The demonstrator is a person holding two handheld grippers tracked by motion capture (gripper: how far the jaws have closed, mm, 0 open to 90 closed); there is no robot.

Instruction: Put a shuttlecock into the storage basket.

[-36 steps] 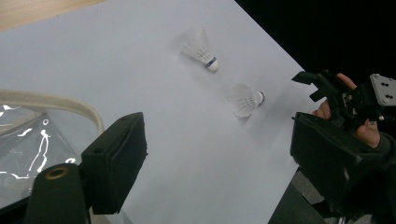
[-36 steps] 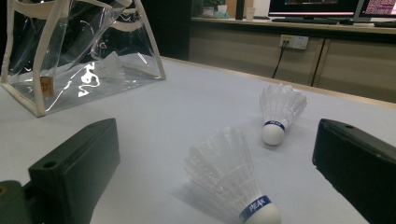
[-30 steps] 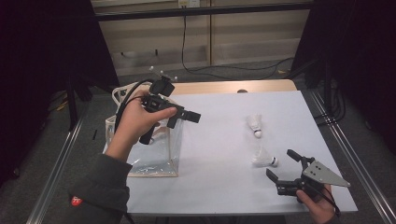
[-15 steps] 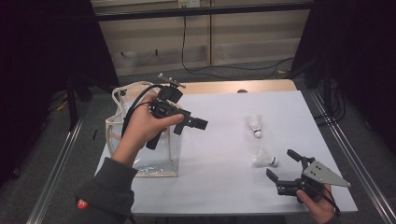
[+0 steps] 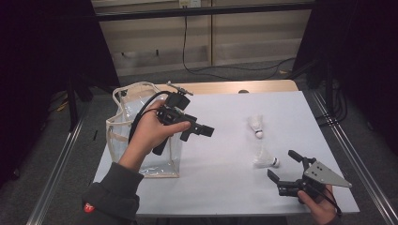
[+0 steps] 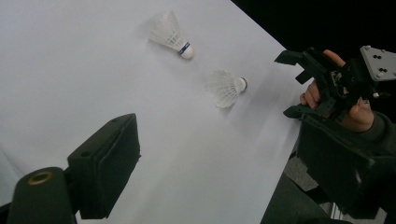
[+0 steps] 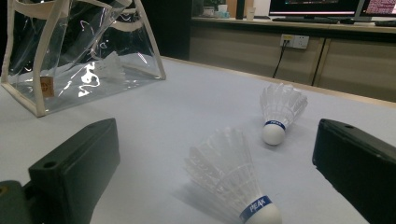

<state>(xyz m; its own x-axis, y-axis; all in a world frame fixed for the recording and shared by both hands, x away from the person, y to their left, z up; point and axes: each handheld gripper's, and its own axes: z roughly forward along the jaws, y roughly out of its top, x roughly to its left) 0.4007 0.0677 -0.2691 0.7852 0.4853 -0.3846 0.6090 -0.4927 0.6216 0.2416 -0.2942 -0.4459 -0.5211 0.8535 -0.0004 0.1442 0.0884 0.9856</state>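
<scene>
Near the surface's right edge, the spread right claw faced a shuttlecock; clumsy pinching could crush its feathers.

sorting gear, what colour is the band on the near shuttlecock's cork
Blue with white lettering, on the white feathered shuttlecock; clearest in the right gripper view.

Two shuttlecocks are lying on the white table beside the bag: one farther, one nearer. A third is sitting inside one clear bag.
</scene>
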